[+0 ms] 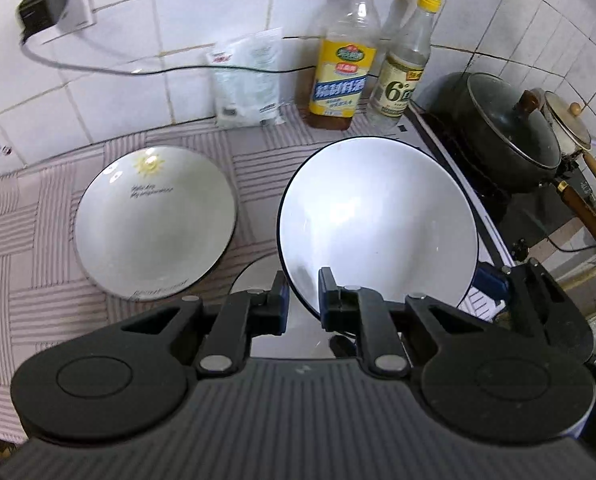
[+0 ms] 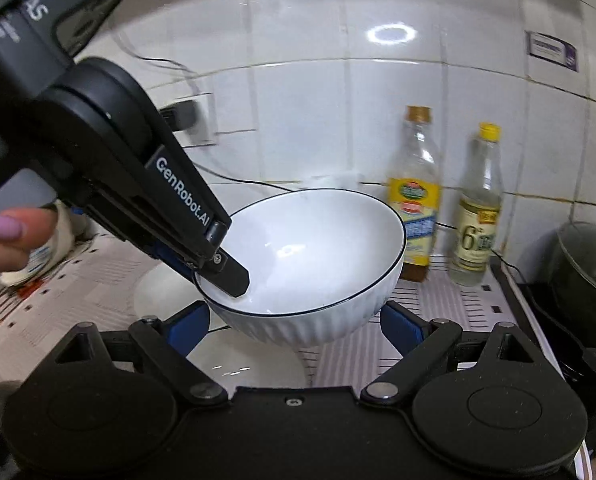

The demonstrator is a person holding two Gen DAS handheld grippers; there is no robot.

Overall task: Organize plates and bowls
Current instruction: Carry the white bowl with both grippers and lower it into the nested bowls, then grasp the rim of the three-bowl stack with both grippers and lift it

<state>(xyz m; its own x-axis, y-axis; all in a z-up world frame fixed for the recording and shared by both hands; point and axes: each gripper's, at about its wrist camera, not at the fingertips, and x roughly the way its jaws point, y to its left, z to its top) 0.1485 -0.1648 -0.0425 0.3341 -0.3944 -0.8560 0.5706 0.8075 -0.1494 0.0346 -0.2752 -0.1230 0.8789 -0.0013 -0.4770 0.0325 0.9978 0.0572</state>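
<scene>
Above the striped counter mat [image 1: 49, 280], the left gripper [image 1: 302, 300] is clenched on the near rim of the blue-rimmed bowl [image 1: 378, 220], one pad inside the wall and one outside. The right wrist view shows this bowl held clear of the mat and tilted, its ribbed underside facing that camera. Below the bowl, a white plate [image 2: 253, 364] lies on the mat, largely hidden by it. Left of the bowl in the left wrist view, the sun bowl [image 1: 153, 220], with a yellow sun motif and a line of script, rests on the mat, apart from the held bowl. The right gripper [image 2: 295, 324] stands released, its blue pads spread wide to either side of the bowl's base; whether they touch it cannot be told. In the left wrist view one right-gripper finger shows just beside the bowl's right rim. Behind the bowl, against the tiled wall [image 1: 177, 80], stand a yellow-labelled bottle [image 1: 344, 64] and a clear bottle [image 1: 408, 68], side by side, with a white packet [image 1: 247, 80] leaning on the wall to their left. Right of the bowl, a dark lidded pot [image 1: 506, 128] sits on the stove. A person's hand [image 2: 1, 240] is at the left edge of the right wrist view, well left of the bowl.
</scene>
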